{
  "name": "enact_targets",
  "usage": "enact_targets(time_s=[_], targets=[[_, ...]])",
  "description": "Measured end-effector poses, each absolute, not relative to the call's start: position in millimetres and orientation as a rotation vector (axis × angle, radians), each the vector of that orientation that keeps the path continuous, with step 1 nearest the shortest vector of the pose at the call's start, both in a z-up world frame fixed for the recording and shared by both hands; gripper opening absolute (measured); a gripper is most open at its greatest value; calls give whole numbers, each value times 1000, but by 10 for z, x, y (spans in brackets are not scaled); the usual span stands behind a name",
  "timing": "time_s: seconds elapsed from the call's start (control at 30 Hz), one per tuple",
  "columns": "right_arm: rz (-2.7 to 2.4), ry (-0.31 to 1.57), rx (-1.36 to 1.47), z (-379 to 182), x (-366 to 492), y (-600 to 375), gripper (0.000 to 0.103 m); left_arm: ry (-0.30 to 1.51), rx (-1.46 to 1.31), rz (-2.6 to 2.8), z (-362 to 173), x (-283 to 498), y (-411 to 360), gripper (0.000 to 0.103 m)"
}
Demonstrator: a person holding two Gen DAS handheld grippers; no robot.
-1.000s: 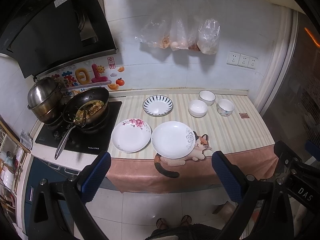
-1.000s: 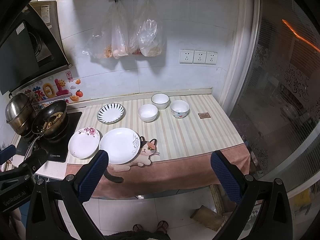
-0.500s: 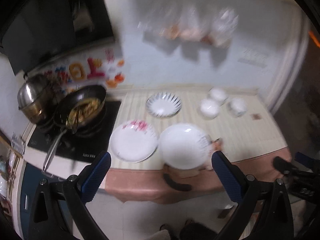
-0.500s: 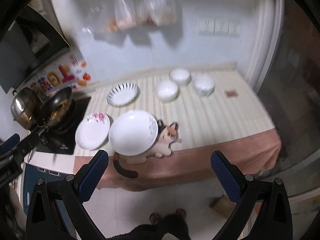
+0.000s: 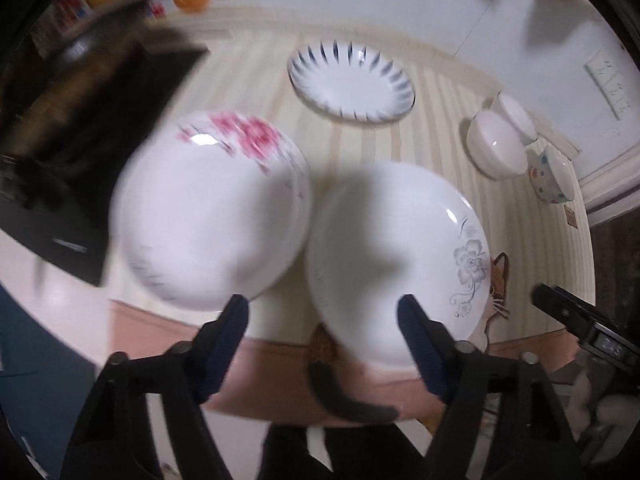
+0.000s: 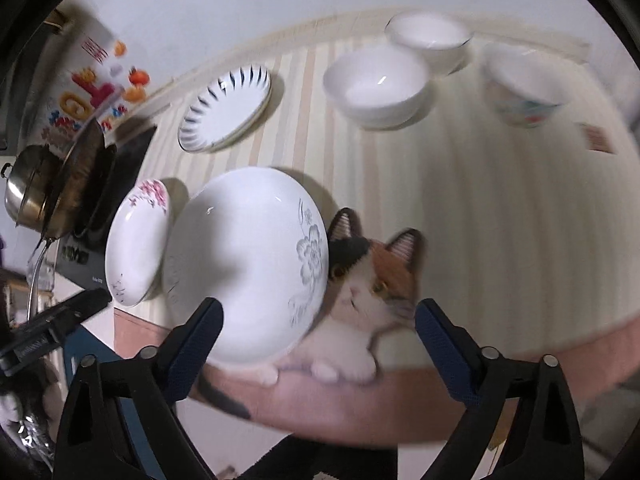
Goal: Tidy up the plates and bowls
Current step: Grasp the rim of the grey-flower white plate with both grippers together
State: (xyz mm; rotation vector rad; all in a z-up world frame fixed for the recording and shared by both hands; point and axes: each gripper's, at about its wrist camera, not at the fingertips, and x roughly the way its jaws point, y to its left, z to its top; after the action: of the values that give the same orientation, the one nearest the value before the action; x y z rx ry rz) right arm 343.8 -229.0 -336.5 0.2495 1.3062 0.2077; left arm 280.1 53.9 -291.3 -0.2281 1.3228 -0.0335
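A pink-flowered plate (image 5: 208, 208) and a grey-flowered plate (image 5: 392, 256) lie side by side at the counter's front edge; both show in the right wrist view, the pink-flowered plate (image 6: 136, 244) left of the grey-flowered plate (image 6: 244, 260). A blue-striped plate (image 5: 350, 80) (image 6: 224, 108) lies behind them. Two white bowls (image 6: 376, 84) (image 6: 428, 40) and a patterned bowl (image 6: 520, 88) stand at the back right. My left gripper (image 5: 322, 316) is open, just before the gap between the two front plates. My right gripper (image 6: 316, 324) is open, at the grey-flowered plate's near right rim.
A striped counter cloth (image 6: 500, 208) with a cat picture (image 6: 372, 276) covers the counter. A black cooktop (image 5: 60, 128) with a wok (image 6: 80, 172) and a steel pot (image 6: 24, 188) is at the left. The tiled wall is behind.
Both grippers have moved forward and down, close to the front plates. The left gripper's fingers stand closer together than before. The dishes have not moved.
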Motion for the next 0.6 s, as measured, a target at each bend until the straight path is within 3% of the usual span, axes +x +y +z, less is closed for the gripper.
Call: enact_targets(time_s=[0.23,0.47,0.6], targets=[[320,1441,324,-4123,3992,-2183,65,1431,-241,-50,-3395,3126,380,63],[400,1478,325,-4402,4179,-2030,19,1441,-237,-25,-3453,3163,341,52],[432,1470,297,-4405,4183,-1930,17,1434,-257,0,-3401,3096,369,48]])
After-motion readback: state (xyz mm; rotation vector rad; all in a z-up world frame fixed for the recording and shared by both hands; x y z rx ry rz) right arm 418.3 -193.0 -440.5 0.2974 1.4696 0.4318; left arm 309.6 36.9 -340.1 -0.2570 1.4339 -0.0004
